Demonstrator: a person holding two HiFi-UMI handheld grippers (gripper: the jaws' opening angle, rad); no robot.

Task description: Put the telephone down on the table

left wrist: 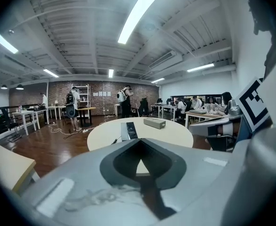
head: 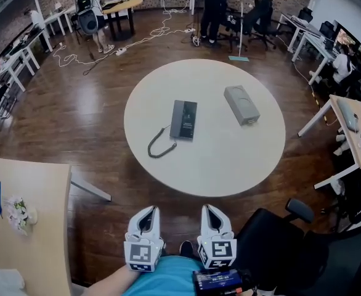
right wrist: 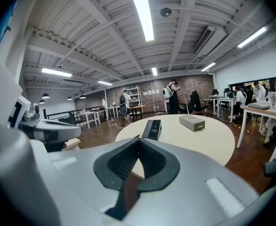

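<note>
The telephone (head: 183, 119) lay flat near the middle of the table (head: 230, 159), its cord (head: 159, 145) curling toward the near-left edge. A box (head: 241, 104) lay toward the far-right edge. The left gripper (head: 147, 213) and right gripper (head: 211, 212) hung short of the near edge, jaws pressed together, empty.

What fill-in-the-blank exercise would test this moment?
1. The telephone lies on the table, held by ___ gripper.
2. The left gripper and right gripper are both empty, with jaws ___.
3. In the head view, the grey box lies to the telephone's ___.
Missing words: neither; shut; right.
</note>
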